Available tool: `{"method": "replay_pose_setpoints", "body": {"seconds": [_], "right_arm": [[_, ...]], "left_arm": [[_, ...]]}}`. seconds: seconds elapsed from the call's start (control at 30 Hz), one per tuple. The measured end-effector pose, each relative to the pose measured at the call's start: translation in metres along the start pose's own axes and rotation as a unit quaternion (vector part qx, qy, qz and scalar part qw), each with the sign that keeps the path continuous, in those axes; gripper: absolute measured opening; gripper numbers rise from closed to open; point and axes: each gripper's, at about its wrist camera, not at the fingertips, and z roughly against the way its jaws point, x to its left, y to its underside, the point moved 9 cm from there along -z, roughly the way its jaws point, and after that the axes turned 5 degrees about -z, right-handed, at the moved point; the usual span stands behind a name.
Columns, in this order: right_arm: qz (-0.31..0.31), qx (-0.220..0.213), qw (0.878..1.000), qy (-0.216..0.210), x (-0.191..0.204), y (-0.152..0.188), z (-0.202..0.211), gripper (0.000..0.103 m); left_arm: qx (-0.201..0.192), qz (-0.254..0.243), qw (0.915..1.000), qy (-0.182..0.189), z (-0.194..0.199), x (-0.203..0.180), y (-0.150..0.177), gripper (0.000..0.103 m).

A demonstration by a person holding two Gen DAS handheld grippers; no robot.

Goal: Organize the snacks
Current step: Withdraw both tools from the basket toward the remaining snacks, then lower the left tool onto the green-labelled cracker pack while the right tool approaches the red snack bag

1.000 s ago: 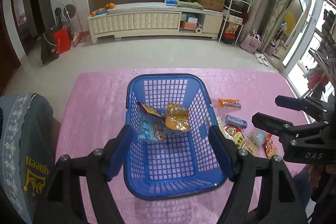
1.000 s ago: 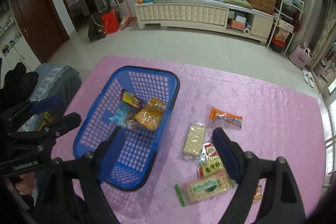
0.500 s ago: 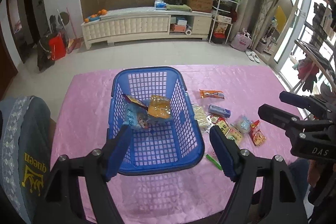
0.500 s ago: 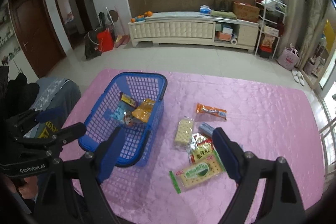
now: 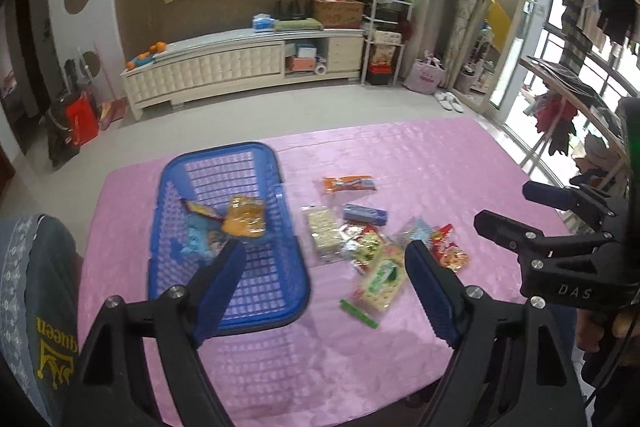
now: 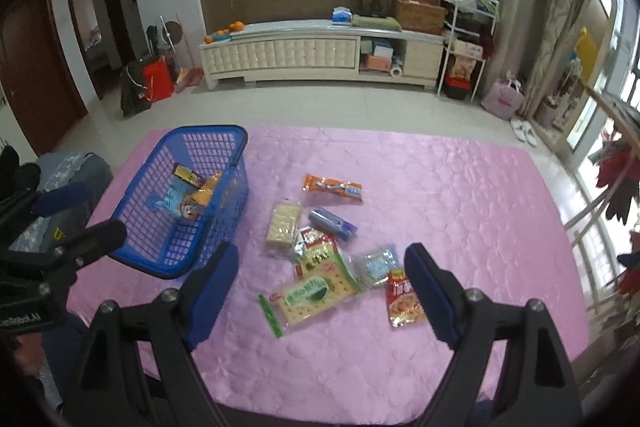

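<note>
A blue plastic basket (image 5: 294, 279) (image 6: 132, 195) sits on the left of the pink table and holds a few snack packets, among them an orange one (image 5: 245, 217). Loose snacks lie to its right: an orange packet (image 6: 333, 185), a cracker pack (image 6: 284, 225), a blue packet (image 6: 332, 223), a green cracker pack (image 6: 312, 297) and a red packet (image 6: 404, 303). My left gripper (image 5: 324, 279) is open and empty above the basket's right rim. My right gripper (image 6: 320, 287) is open and empty above the green cracker pack.
The pink quilted cloth (image 6: 440, 195) covers the table. A chair back with a grey garment (image 5: 36, 307) stands at the left. A white low cabinet (image 6: 320, 55) stands far off across the floor. A window and racks are at the right.
Both grippers have pulled back and up from the table, so the basket and snacks look smaller. The left view has swung right from the basket toward the loose snacks. Both stay open.
</note>
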Motion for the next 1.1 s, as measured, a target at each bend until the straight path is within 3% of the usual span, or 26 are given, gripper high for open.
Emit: {"method": "replay_pose_setpoints", "body": {"seconds": [0.2, 0.4, 0.63, 1.1], "right_arm": [[0.009, 0.019, 0.999, 0.035, -0.038, 0.018, -0.010, 0.088], [0.002, 0.033, 0.999, 0.042, -0.068, 0.051, -0.026, 0.088], [-0.027, 0.054, 0.998, 0.024, -0.091, 0.085, -0.049, 0.088], [-0.043, 0.085, 0.995, 0.025, -0.112, 0.115, -0.107, 0.088]], "left_arm": [[0.014, -0.044, 0.9989, 0.011, -0.027, -0.034, 0.003, 0.080], [0.040, -0.102, 0.9939, 0.018, -0.065, -0.067, 0.029, 0.080], [0.075, -0.120, 0.9888, 0.049, -0.103, -0.091, 0.067, 0.080], [0.153, -0.131, 0.9774, 0.065, -0.187, -0.095, 0.088, 0.080]]}}
